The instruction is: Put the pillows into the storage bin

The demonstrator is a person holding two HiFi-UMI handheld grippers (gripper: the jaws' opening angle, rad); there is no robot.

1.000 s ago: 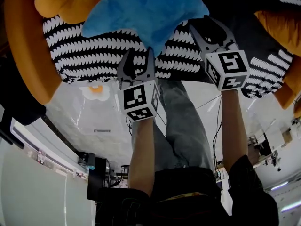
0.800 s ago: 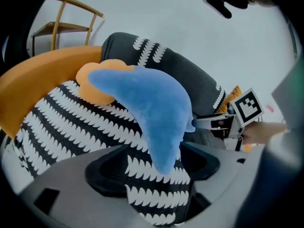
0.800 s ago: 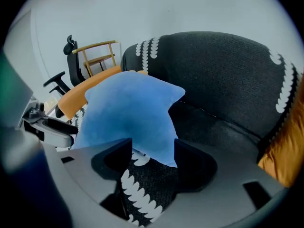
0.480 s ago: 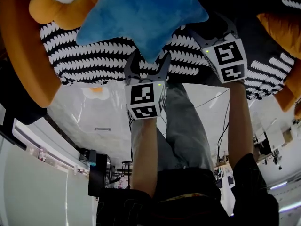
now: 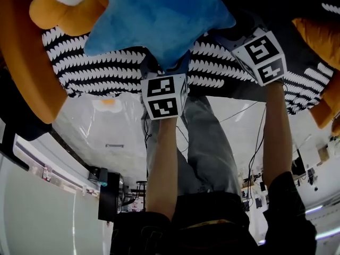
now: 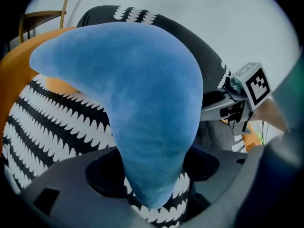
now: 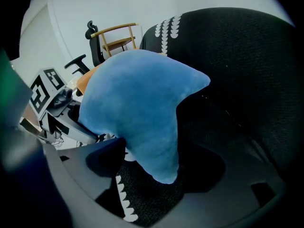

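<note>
So, you have both grippers at the blue star pillow (image 5: 159,15). Why two for one soft thing?

Well, it is wide and floppy, so one pinch would likely let it swing. It lies on top of the black-and-white patterned cushion (image 5: 95,62), with two of its points hanging toward you. Your left gripper (image 5: 166,67) has one point between its jaws, your right gripper (image 5: 236,31) another.

Are you squeezing yet?

No. Your right jaws stand spread wide and have just been opening. Your left jaws are also spread, having just opened and then drawn in a little. Each plush tip sits in the gap with the patterned cushion showing under it, and no pad visibly presses the fabric. I judge you are lined up to close on both points together.

And the bin?

You have an orange rim (image 5: 26,62) curving round the patterned cushion's edge. That may be the storage bin, but I cannot tell. An orange flower pillow (image 5: 58,4) rests at that cushion's far edge, touching the star. Close evenly, or the star may twist as you lift.
</note>
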